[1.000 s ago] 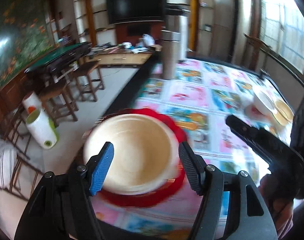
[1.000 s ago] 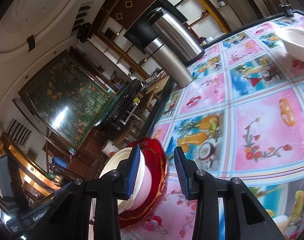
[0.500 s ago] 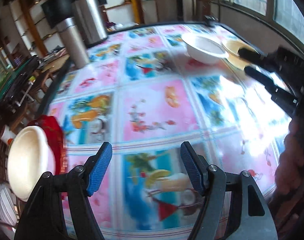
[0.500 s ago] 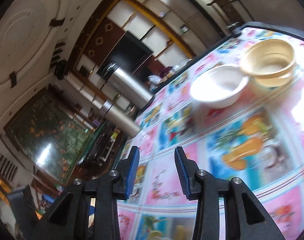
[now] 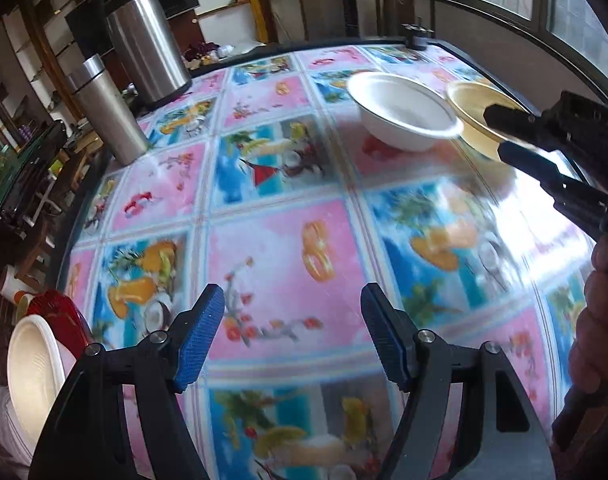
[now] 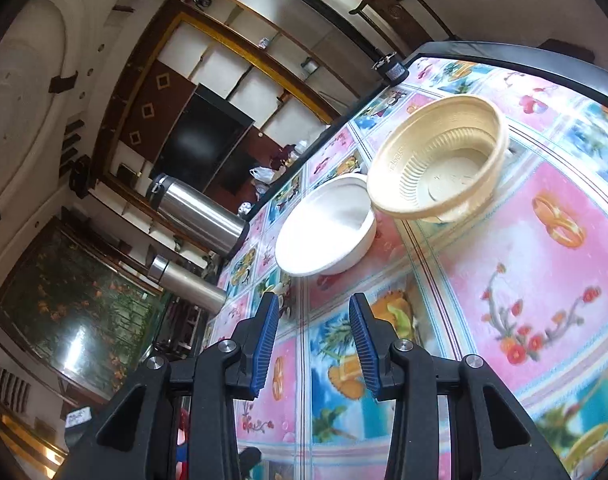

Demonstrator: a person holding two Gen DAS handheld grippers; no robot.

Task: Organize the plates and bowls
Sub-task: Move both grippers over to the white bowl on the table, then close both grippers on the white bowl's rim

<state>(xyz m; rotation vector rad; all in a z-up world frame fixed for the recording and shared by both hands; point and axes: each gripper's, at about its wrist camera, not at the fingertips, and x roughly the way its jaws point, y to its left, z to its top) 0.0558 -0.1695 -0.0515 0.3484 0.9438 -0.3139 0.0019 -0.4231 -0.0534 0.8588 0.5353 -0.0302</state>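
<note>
A white bowl (image 5: 404, 110) and a tan ribbed bowl (image 5: 478, 106) sit side by side at the table's far right; both also show in the right wrist view, white bowl (image 6: 324, 232) and tan bowl (image 6: 436, 164). A cream bowl (image 5: 28, 380) rests on a red plate (image 5: 60, 316) at the table's near left corner. My left gripper (image 5: 292, 340) is open and empty over the table's middle. My right gripper (image 6: 312, 344) is open and empty, a short way in front of the two bowls; it also shows in the left wrist view (image 5: 544, 148).
Two steel flasks, a tall one (image 5: 148, 40) and a smaller one (image 5: 104, 108), stand at the far left of the table (image 5: 264, 240) with the fruit-print cloth. A small black device (image 5: 418, 36) sits at the far edge. Chairs stand off the left edge.
Both grippers have swung away from the cream bowl on the red plate at the left towards the two bowls at the right. The right gripper is now closer to them.
</note>
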